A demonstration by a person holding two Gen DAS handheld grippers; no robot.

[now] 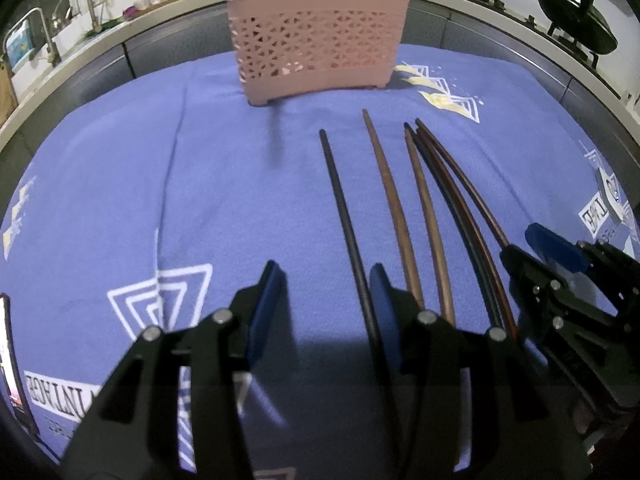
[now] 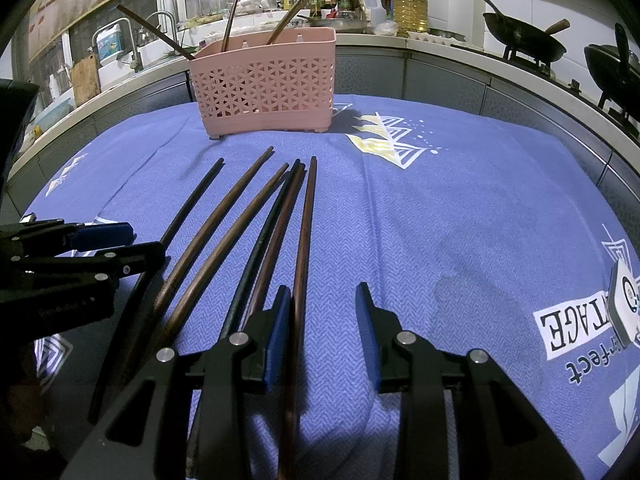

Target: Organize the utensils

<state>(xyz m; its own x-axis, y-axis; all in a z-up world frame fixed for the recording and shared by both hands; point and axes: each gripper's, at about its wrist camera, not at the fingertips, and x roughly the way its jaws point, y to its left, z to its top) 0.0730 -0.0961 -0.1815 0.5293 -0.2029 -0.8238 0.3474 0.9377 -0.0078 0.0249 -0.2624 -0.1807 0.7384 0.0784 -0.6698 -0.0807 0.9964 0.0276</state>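
The right hand-held gripper (image 2: pixel 322 300), jaws spread and holding nothing, sits low centre with the rightmost chopstick (image 2: pixel 306 220) just inside its left finger, long axis running up-frame toward the pink basket (image 2: pixel 262 88) (upper left). The left hand-held gripper (image 1: pixel 326 280) is likewise spread beside the blackest chopstick (image 1: pixel 344 216); blue cloth covers the table (image 2: pixel 460 208), kitchen behind.

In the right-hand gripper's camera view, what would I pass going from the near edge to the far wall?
right gripper → chopsticks on the cloth → pink basket → kitchen counter → bottles
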